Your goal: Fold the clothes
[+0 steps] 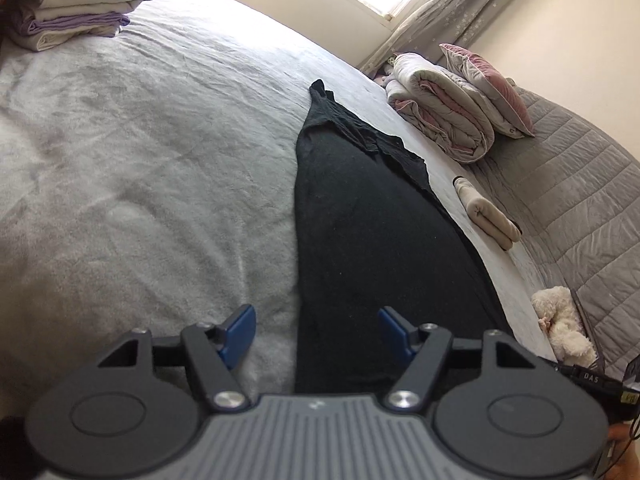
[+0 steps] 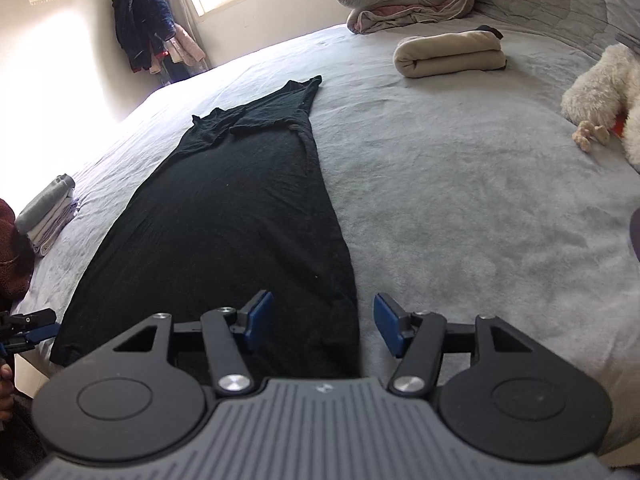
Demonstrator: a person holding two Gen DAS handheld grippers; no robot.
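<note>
Knit black garment [image 2: 224, 208] lies long on fleecy bedspread [image 2: 460, 200]; both hand-held grippers released.

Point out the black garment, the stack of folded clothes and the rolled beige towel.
black garment [image 2: 224, 216], right wrist view, middle of its body
stack of folded clothes [image 1: 80, 12], left wrist view, side
rolled beige towel [image 2: 448, 54], right wrist view, front

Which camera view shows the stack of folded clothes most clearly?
The left wrist view shows the stack of folded clothes best: it lies large at the top left on the bed, with grey, white and lilac layers distinguishable. In the right wrist view the same stack is small, near the left edge.
</note>
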